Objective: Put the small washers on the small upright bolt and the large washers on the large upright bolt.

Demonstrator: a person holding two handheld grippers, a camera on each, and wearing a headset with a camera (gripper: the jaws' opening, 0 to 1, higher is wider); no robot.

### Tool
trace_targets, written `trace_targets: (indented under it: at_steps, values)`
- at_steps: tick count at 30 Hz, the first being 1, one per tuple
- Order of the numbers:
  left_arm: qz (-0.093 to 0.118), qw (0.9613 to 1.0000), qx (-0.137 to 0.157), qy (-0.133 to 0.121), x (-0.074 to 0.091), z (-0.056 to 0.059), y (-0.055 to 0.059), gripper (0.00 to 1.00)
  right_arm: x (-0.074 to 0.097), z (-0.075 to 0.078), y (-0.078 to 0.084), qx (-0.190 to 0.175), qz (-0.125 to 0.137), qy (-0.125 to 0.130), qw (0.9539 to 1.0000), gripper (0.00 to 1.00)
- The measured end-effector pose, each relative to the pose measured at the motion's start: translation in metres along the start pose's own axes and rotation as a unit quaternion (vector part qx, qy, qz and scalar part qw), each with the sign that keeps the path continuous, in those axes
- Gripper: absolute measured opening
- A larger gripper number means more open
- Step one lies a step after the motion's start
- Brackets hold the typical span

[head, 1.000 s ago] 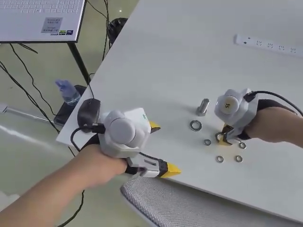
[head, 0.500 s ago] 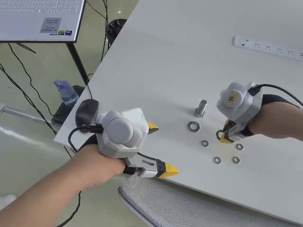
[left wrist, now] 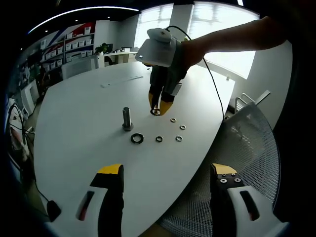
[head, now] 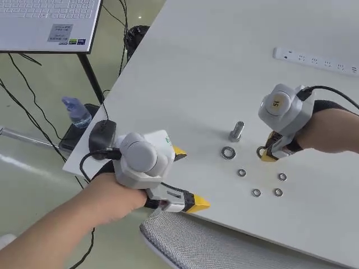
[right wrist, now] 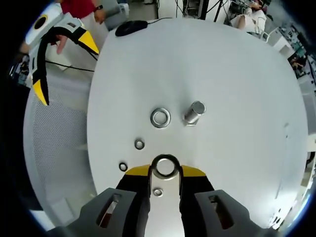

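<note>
Washer, large (right wrist: pixel 165 167), dark metal ring, clamped edge-on between yellow-tipped fingers (right wrist: pixel 193 171) of right gripper (right wrist: pixel 165 170). Just ahead of those fingers and slightly right: large upright bolt (right wrist: pixel 194 113), smooth grey cylinder, standing on matte white desk (right wrist: pixel 222 59). Ahead and slightly left, near the bolt but apart from it: second large washer (right wrist: pixel 160 117), bright steel, lying flat. Left of and beneath the fingers: small washers (right wrist: pixel 139 144), thin shiny rings, scattered flat, well apart from each other. Further out, at desk edge: left gripper (left wrist: pixel 168 173), black fingers (left wrist: pixel 111 170) with yellow tips spread wide, holding nothing, pointed toward bolt and washers. Below it, grey mesh chair (left wrist: pixel 242 138).
</note>
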State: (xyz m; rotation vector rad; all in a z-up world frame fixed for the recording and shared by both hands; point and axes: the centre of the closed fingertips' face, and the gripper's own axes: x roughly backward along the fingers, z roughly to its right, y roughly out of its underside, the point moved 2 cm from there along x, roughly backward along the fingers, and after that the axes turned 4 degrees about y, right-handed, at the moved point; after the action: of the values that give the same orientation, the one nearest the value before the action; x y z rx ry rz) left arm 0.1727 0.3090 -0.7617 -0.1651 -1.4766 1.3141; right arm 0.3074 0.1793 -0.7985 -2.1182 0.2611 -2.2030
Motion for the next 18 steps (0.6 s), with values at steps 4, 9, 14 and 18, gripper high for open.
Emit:
trace_targets:
  at_steps: [4,9,14,18]
  values:
    - [0.005,1.0,-0.001,-0.002,0.001,-0.002,-0.003,0.71,0.006,0.003,-0.004,-0.001,0.001,0.002,1.0,0.2]
    - [0.01,0.9999,-0.001,-0.003,0.002,-0.003,-0.005,0.72,0.013,0.007,-0.01,0.001,0.001,0.006,1.0,0.2]
    - [0.015,0.9999,0.0,-0.005,0.002,-0.005,-0.008,0.72,0.018,0.012,-0.016,-0.002,0.0,0.008,1.0,0.2]
    - [0.022,0.9997,0.001,-0.012,0.0,-0.008,-0.011,0.76,0.019,0.016,-0.018,-0.001,-0.002,0.008,1.0,0.2]
